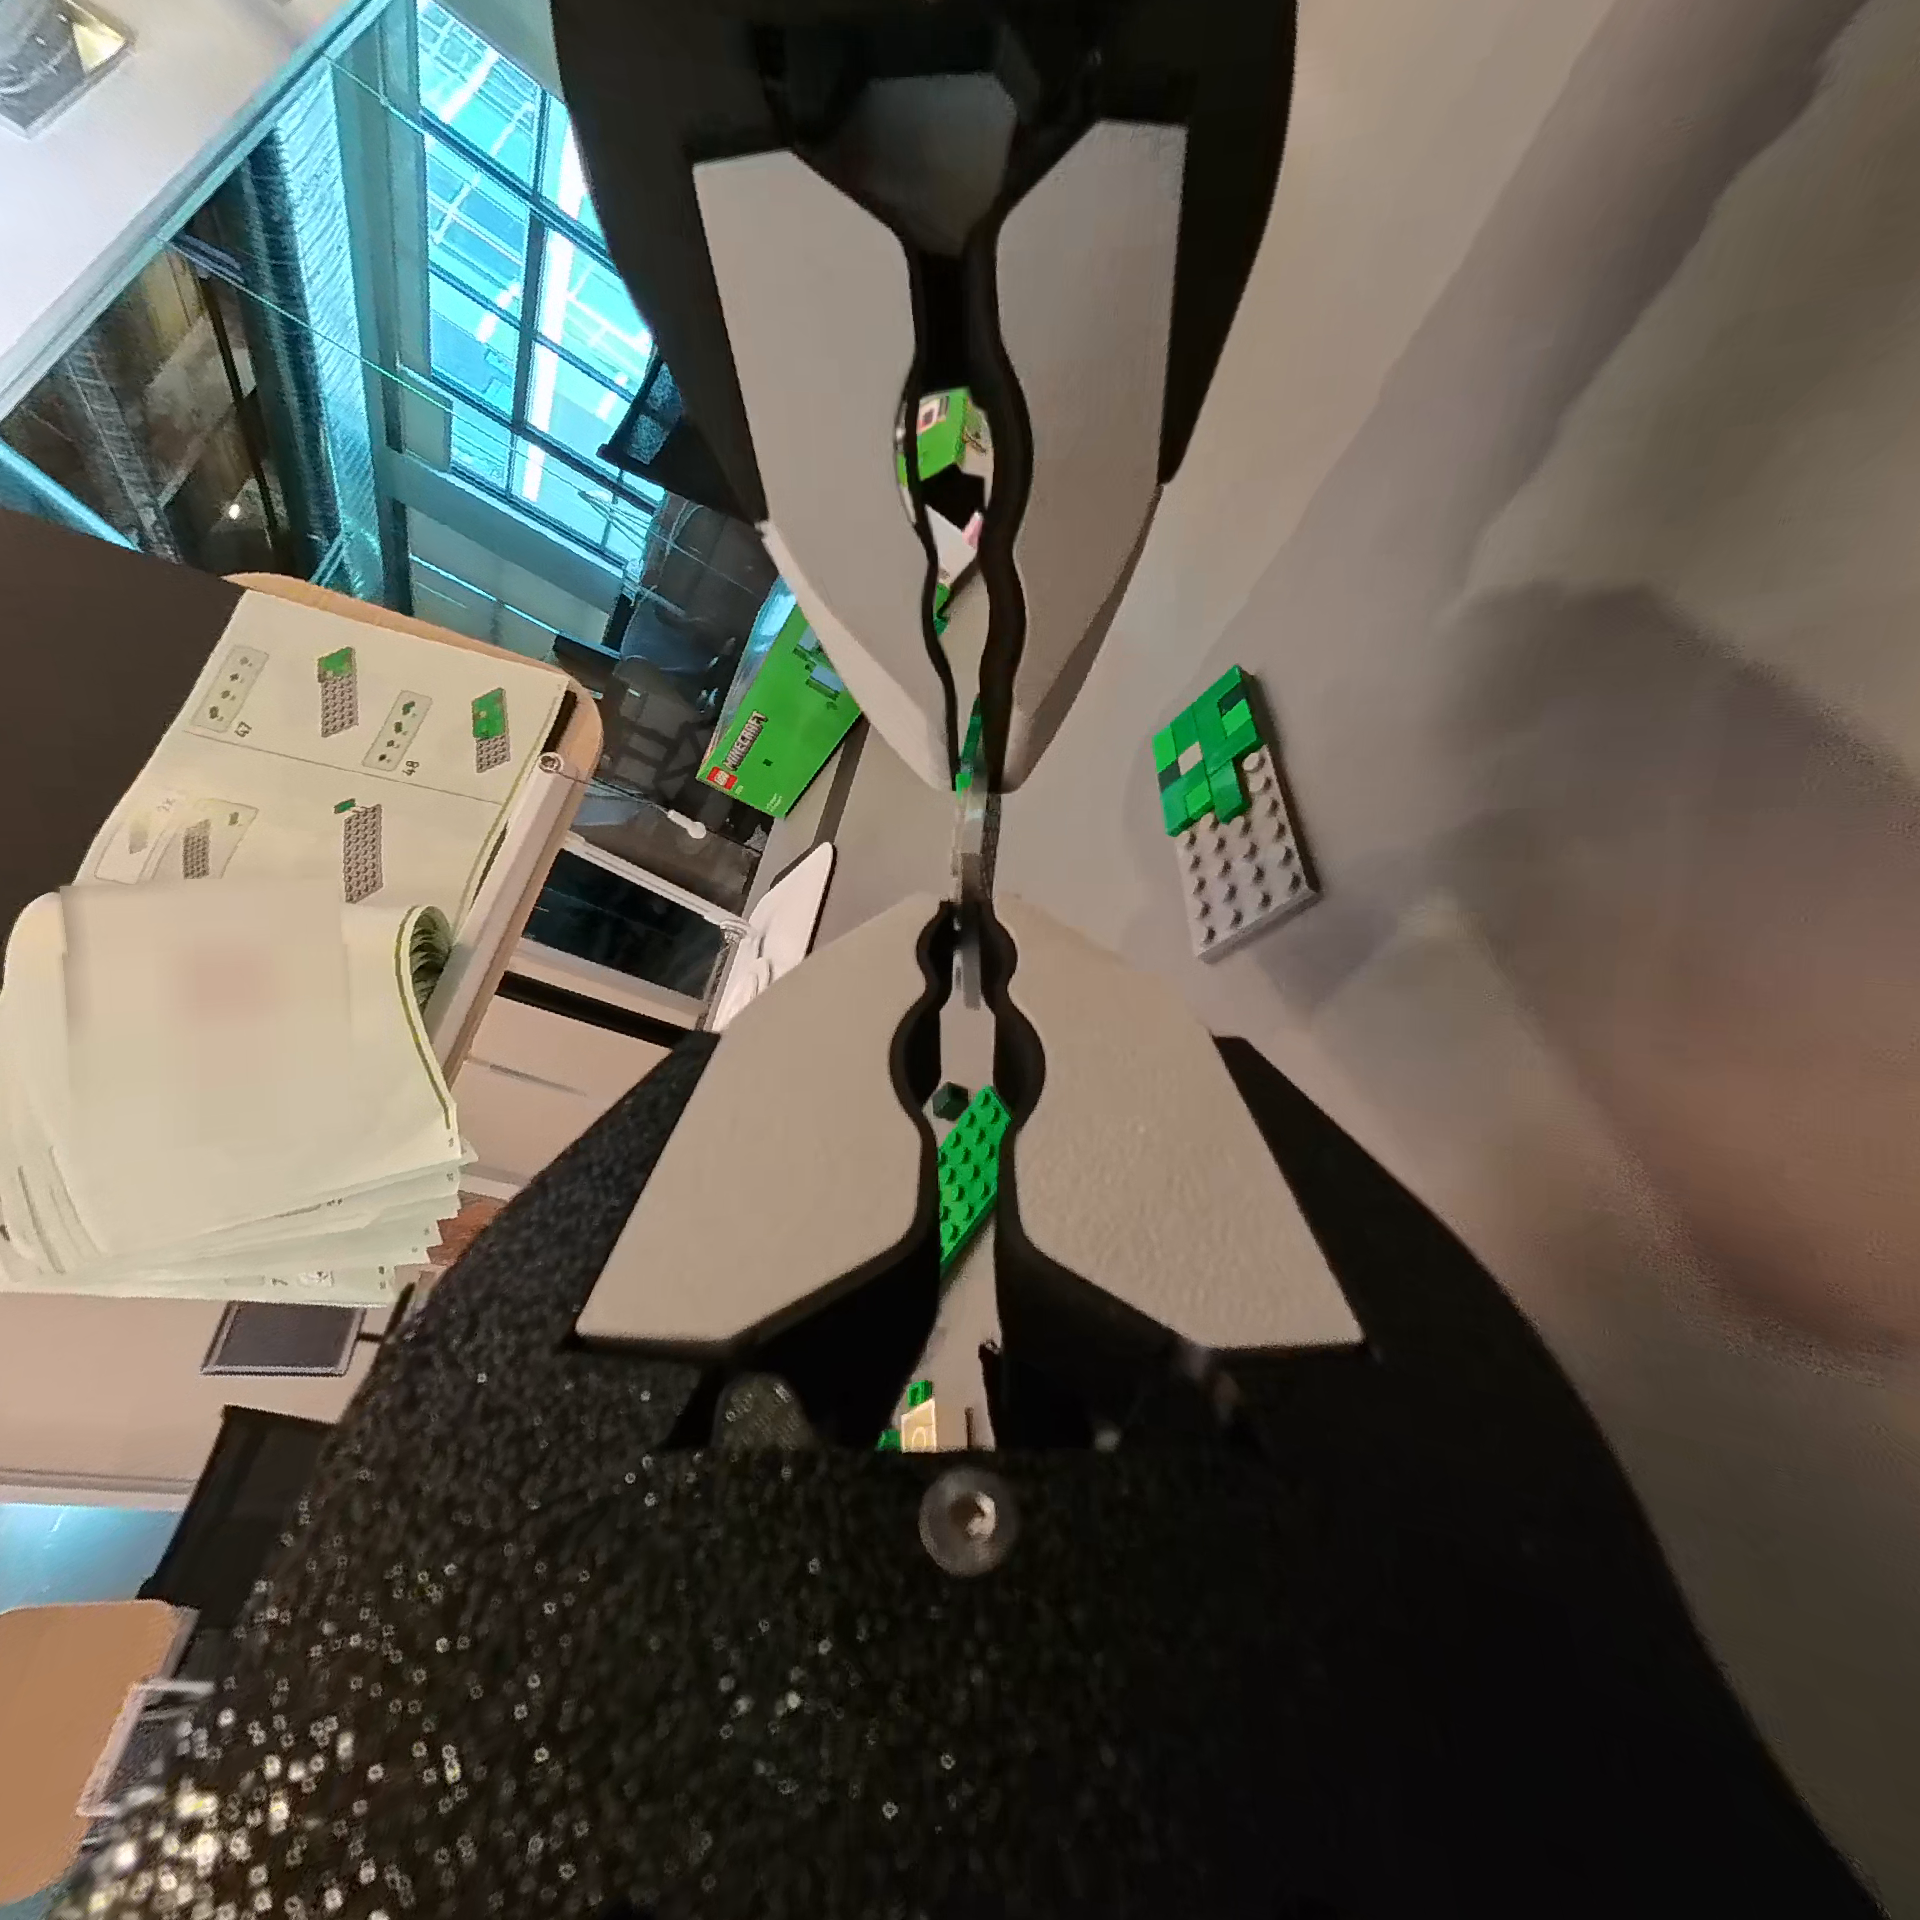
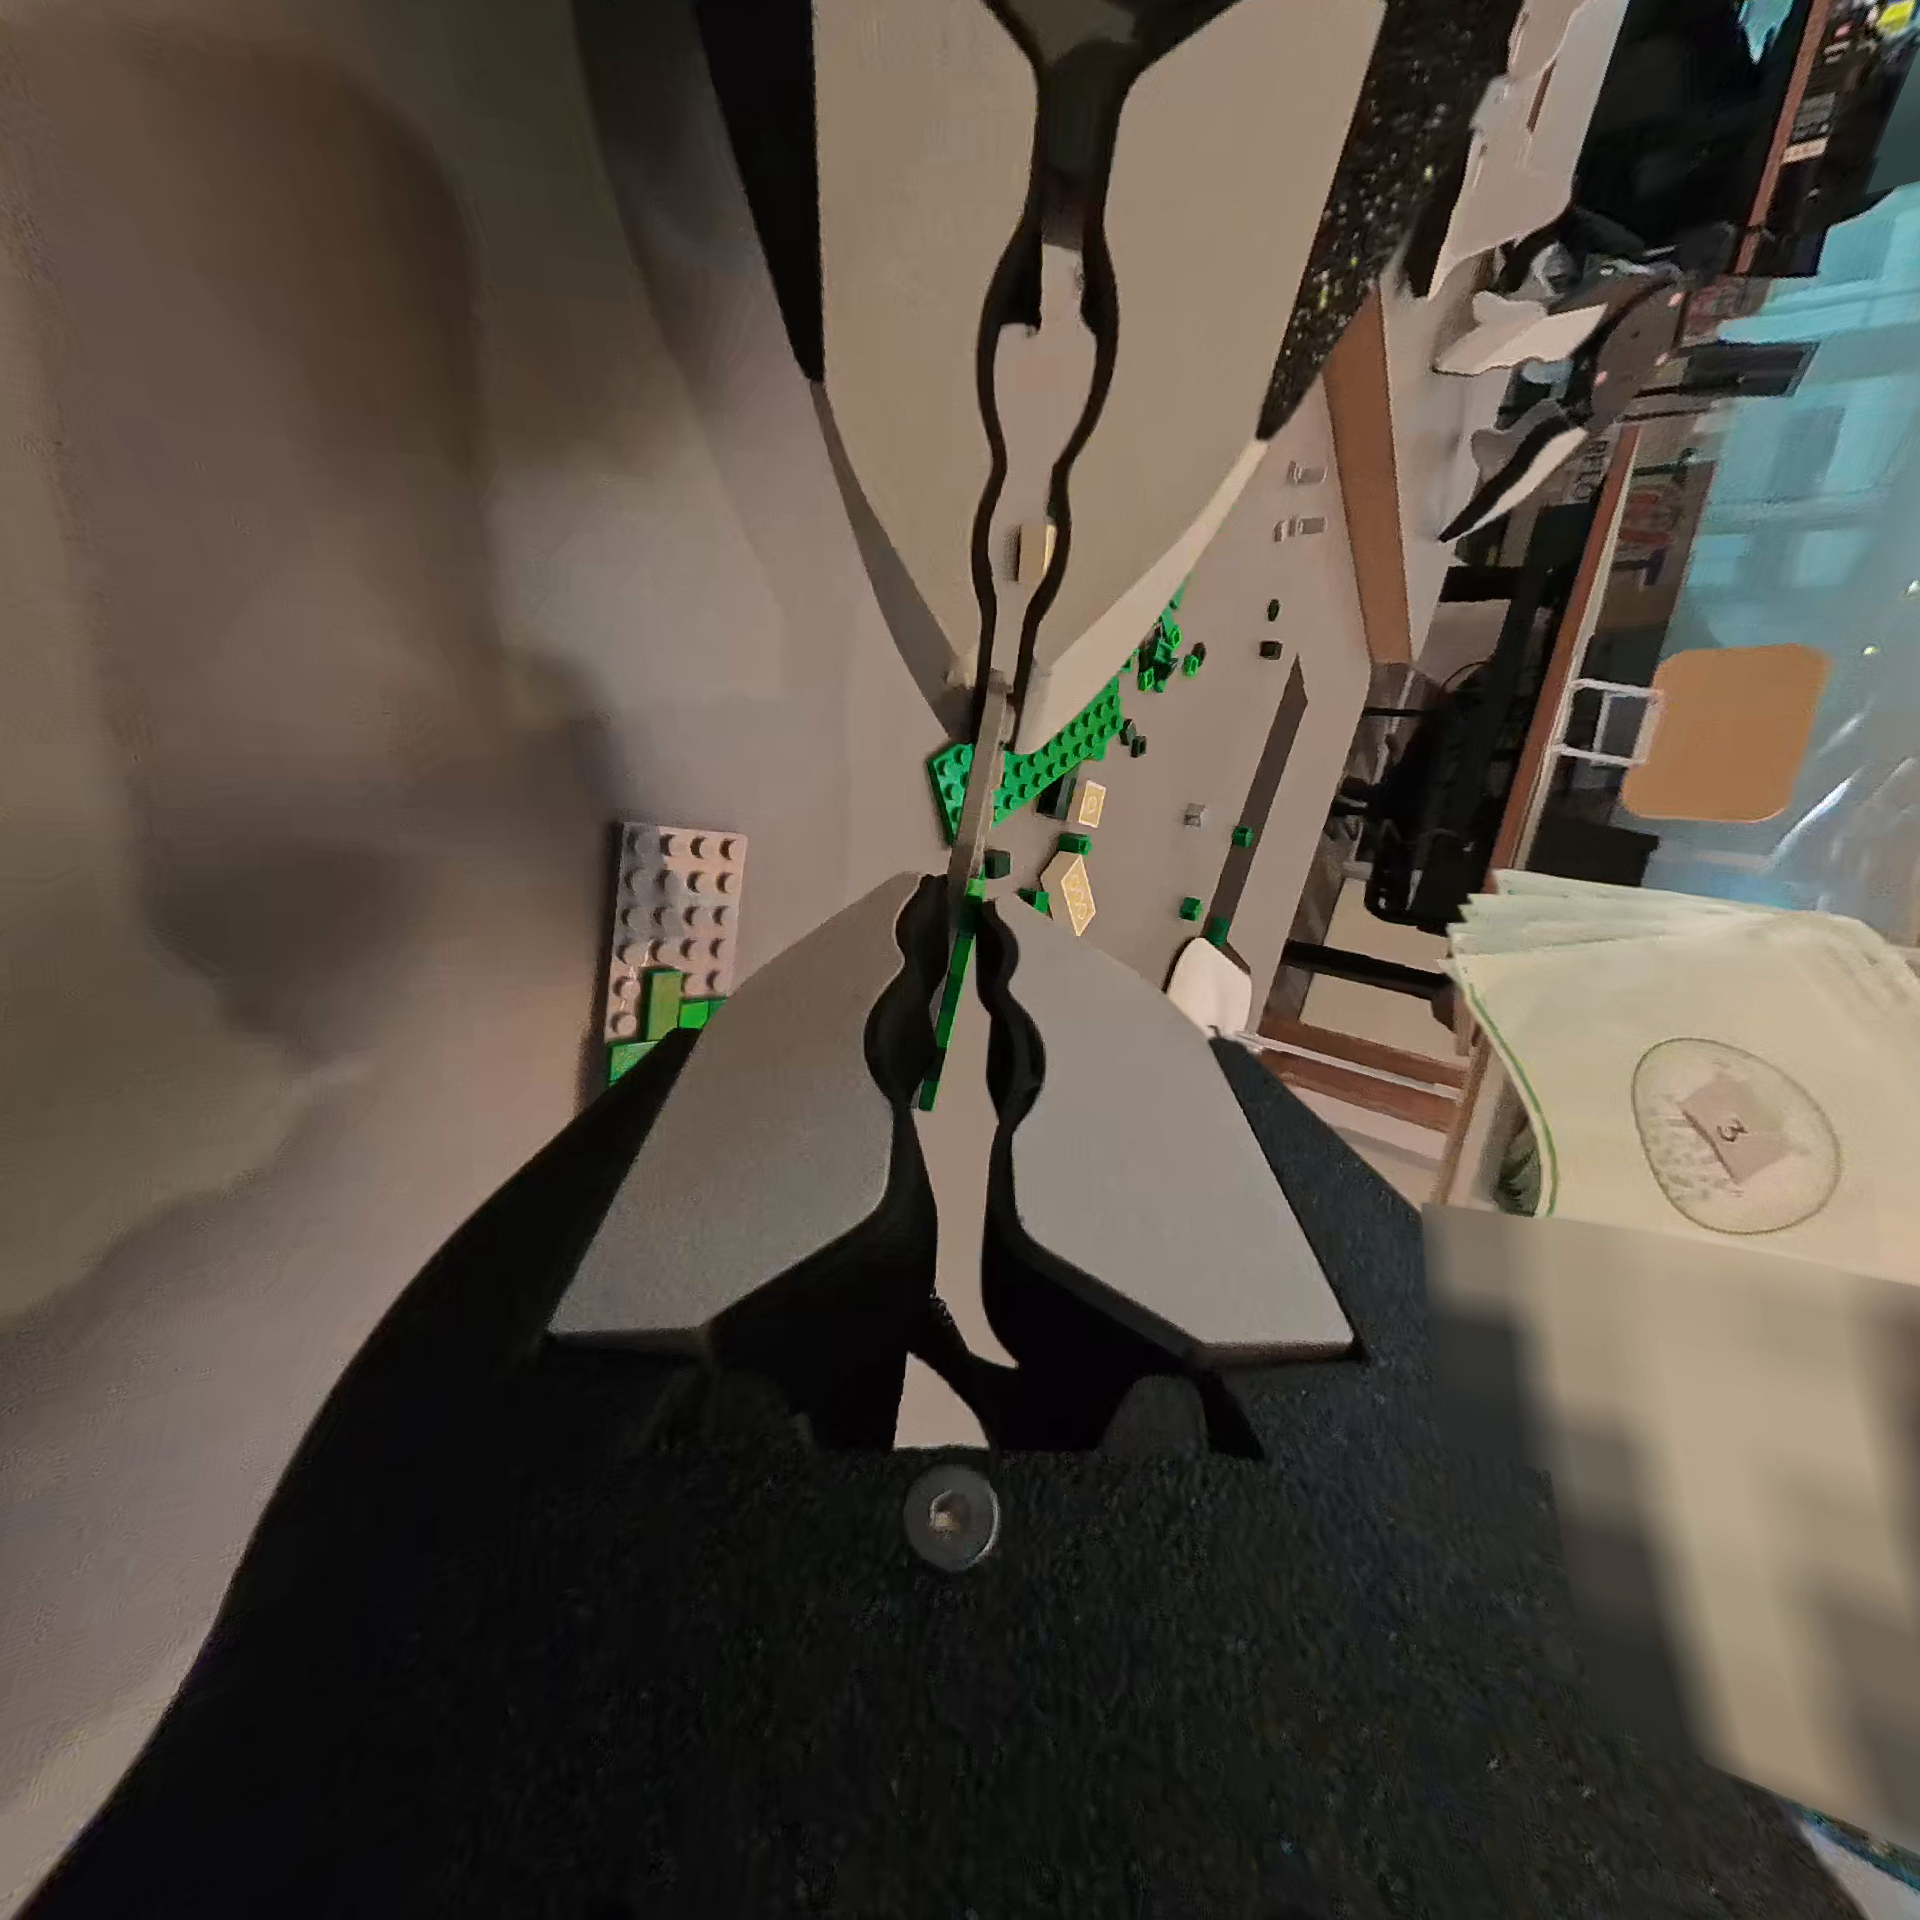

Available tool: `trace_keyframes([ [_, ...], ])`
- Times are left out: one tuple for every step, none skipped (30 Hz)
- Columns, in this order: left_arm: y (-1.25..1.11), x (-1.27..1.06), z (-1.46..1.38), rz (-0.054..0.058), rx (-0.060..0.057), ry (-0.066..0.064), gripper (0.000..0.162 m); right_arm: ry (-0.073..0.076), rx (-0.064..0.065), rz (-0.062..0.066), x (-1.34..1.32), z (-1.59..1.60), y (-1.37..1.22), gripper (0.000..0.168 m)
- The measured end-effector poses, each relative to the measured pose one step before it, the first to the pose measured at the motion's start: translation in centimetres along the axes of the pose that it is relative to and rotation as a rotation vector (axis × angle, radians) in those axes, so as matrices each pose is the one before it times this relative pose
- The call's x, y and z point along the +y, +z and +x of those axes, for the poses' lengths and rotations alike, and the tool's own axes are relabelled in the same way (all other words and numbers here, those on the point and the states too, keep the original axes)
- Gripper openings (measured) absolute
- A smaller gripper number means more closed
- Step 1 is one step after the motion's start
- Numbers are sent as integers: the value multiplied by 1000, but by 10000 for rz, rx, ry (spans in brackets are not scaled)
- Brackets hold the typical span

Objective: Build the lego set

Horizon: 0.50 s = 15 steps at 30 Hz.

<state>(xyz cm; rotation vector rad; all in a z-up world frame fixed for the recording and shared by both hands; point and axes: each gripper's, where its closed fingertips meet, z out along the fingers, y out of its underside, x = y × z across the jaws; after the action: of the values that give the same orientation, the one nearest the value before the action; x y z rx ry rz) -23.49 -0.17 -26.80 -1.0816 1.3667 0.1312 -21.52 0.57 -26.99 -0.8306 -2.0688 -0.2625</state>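
My left gripper is shut on a thin grey plate seen edge-on. My right gripper is shut on a thin green plate, also edge-on. The two grippers face each other tip to tip above the table, and the two plates meet between them. The right gripper comes in from the top of the left wrist view. The left gripper comes in from the top of the right wrist view. A grey baseplate partly covered with green tiles lies flat on the table beside them.
A long green studded plate and several small loose green, tan and dark pieces lie on the grey table. An open instruction booklet stands at the table's side. A green set box lies at the far end.
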Motion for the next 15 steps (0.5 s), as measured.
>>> trace_keyframes([
  [17, 46, 21, -26, -14, 59, 4, -102, 92, 82, -19, -28, 67, 6],
  [6, 18, 37, -11, 20, 46, 4, -32, 74, 200, -58, -39, 23, 6],
  [52, 66, -59, -75, -81, 66, 4, 136, 52, 156, 19, 16, 38, 6],
  [55, 62, -82, -93, -96, 123, 4, 187, 32, 31, 172, 67, 52, 10],
  [-7, 34, -49, -45, -66, 143, 4, -28, 22, -25, 300, 30, -12, 14],
  [-36, 41, -5, -17, -17, 82, 4, -143, 14, -65, 434, 9, -19, 18],
  [-30, 55, -71, -12, -28, 5, 4, -30, 31, -129, 548, 53, -5, 22],
  [-5, 30, -49, 7, 4, -68, 4, 72, -47, -108, 533, -33, 35, 27],
  [-26, -24, -49, 53, 4, -111, 4, 76, -63, -86, 445, -92, 81, 30],
  [-31, -72, -49, 76, 1, -96, 4, 1, 83, -119, 372, 25, 114, 32],
  [-33, -93, -39, 75, -9, -44, 4, -111, 121, -79, 170, 26, 100, 27],
  [-35, -132, 4, 89, -14, 8, 4, -145, 160, 46, -105, 39, 36, 22],
  [-31, -113, 2, 77, -53, 65, 4, -139, 302, 110, -226, 225, -23, 17],
  [-33, -53, -132, 58, -169, 105, 4, -169, 290, 17, -73, 234, 28, 12],
  [49, -17, 45, 44, -36, 81, 4, -80, 164, -73, 95, 131, 104, 7],
])
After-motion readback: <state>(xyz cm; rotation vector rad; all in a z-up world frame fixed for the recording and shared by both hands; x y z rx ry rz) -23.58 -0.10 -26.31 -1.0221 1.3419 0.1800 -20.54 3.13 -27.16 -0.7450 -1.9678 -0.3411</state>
